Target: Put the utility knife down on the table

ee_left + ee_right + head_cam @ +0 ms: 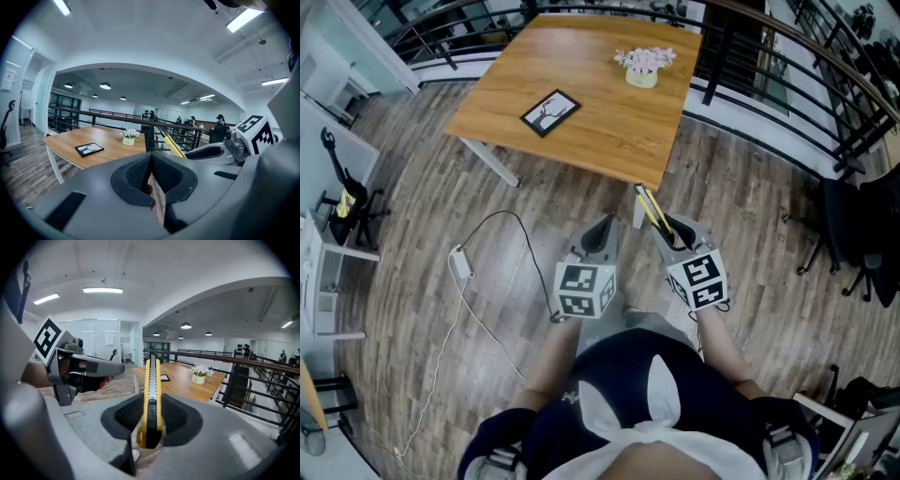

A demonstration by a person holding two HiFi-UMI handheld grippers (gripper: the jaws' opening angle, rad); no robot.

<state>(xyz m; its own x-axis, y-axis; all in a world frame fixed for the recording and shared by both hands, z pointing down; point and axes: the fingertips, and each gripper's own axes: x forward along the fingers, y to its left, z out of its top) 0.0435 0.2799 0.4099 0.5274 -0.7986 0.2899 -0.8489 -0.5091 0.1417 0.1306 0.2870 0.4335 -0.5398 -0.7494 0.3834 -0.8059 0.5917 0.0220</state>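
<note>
A yellow and black utility knife (152,394) stands clamped between the pads of my right gripper (151,416), its tip pointing ahead toward the wooden table (180,380). In the head view the utility knife (654,214) sticks out of the right gripper (675,232) just short of the table's (581,103) near corner. My left gripper (602,234) hangs beside it to the left, jaws together with nothing between them. In the left gripper view the left gripper (151,180) is shut and the utility knife (172,145) shows to its right.
On the table lie a black framed picture (550,112) and a small pot of pale flowers (643,66). A black railing (787,103) runs behind and to the right of the table. A white cable (464,272) trails over the wood floor at the left.
</note>
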